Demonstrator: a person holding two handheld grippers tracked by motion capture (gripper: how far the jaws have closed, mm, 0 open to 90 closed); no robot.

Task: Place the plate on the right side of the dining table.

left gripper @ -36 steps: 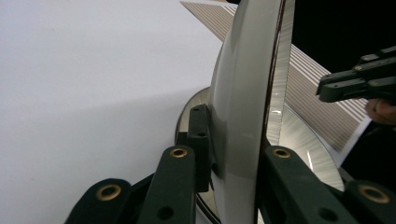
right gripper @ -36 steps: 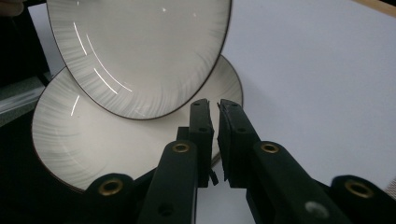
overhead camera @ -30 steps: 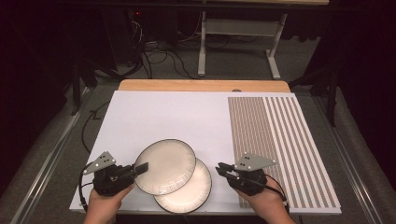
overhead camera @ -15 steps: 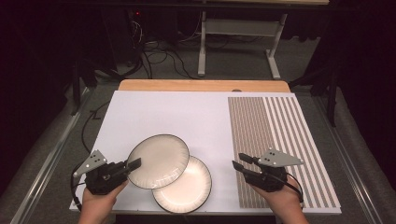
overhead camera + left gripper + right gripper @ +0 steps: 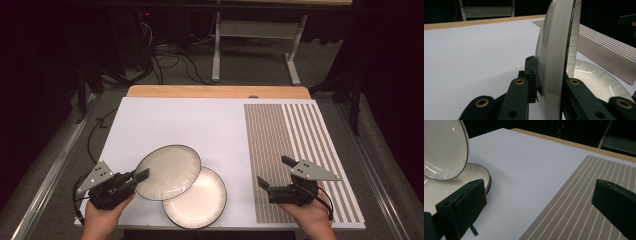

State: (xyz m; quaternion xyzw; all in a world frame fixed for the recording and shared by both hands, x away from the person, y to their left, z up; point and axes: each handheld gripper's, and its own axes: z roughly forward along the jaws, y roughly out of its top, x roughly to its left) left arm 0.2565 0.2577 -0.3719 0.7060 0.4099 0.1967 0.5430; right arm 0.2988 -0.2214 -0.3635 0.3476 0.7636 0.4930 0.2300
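Note:
Two cream plates with dark rims lie near the front of the white table. The upper plate is tilted, and its right edge overlaps the lower plate, which lies flat. My left gripper is shut on the upper plate's left rim. In the left gripper view this plate stands on edge between the jaws of the left gripper, with the lower plate behind it. My right gripper hovers over the placemat, apart from both plates. Its jaws have just been opening and stand wide with nothing between them.
A brown striped placemat covers the right part of the table. A wooden strip runs along the far edge. Beyond it are cables on the floor and a white desk frame. The table's front edge is close to both hands.
My right gripper has drawn back to the right from the lower plate's rim onto the placemat, and its jaws have spread wide. The left gripper and upper plate have shifted slightly left.

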